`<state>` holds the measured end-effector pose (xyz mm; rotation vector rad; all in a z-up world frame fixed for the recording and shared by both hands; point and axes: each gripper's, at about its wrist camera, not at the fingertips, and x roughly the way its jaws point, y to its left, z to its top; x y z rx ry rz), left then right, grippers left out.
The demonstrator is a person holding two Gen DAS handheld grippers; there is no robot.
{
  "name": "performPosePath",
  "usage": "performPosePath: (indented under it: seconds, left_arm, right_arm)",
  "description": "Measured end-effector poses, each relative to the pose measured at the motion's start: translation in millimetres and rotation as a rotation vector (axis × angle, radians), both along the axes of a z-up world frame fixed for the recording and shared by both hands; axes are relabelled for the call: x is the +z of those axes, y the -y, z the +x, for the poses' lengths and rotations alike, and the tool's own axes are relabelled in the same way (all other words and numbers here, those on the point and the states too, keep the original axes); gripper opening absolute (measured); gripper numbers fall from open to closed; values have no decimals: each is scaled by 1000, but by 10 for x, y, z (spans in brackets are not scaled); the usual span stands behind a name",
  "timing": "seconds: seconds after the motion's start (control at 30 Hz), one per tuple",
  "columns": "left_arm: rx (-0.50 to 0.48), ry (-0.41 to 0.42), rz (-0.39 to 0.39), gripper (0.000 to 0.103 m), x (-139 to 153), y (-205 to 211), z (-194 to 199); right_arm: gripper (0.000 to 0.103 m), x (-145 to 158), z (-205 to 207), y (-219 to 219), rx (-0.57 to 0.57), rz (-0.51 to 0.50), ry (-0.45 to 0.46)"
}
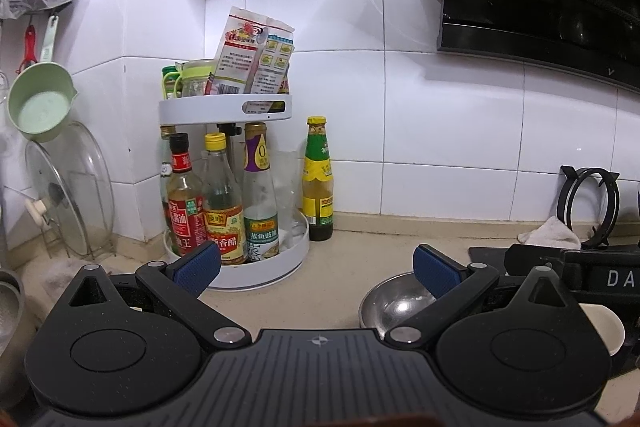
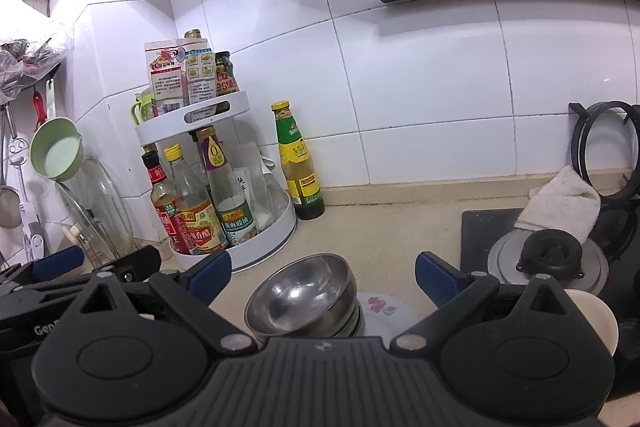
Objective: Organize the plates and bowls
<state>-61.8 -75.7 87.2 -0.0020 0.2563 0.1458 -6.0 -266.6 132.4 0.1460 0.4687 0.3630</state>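
Left hand-held gripper (image 1: 318, 273): I see its blue pads spread wide with nothing between them; it hangs above the beige surface (image 1: 340, 267), facing the tiled back wall.
Right hand-held gripper (image 2: 323, 277): I read it as wide apart too and empty, poised over the steel bowls with no pad touching them.
Steel bowls (image 2: 300, 297): a nested stack, the top bowl tilted toward the back wall; it sits at the near edge of the surface, between my right pads in the right wrist view.
Floral plate (image 2: 380, 309): white with pink flowers, just beside the bowl stack on its right and partly hidden by it; I cannot tell whether the stack rests on it.
Cream bowl (image 2: 596, 319): at the right, by the edge of the black hob, mostly hidden behind the gripper body.
Condiment rack (image 2: 192, 131): a white two-tier round rack in the back left corner of the surface, sauce bottles below, packets above.
Yellow-capped bottle (image 2: 298, 167): upright against the back wall, just beside the rack.
White cloth (image 2: 560, 205): crumpled at the back edge of the hob.
Glass lids (image 1: 72, 195): upright in a wire stand at the left wall.
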Motion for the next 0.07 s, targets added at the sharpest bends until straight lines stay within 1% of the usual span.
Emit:
performPosePath:
  seconds: [0.07]
  left_arm:
    - [-2, 0, 0, 103, 3, 3, 3]
  right_arm:
    - [97, 2, -2, 8, -2, 2, 1]
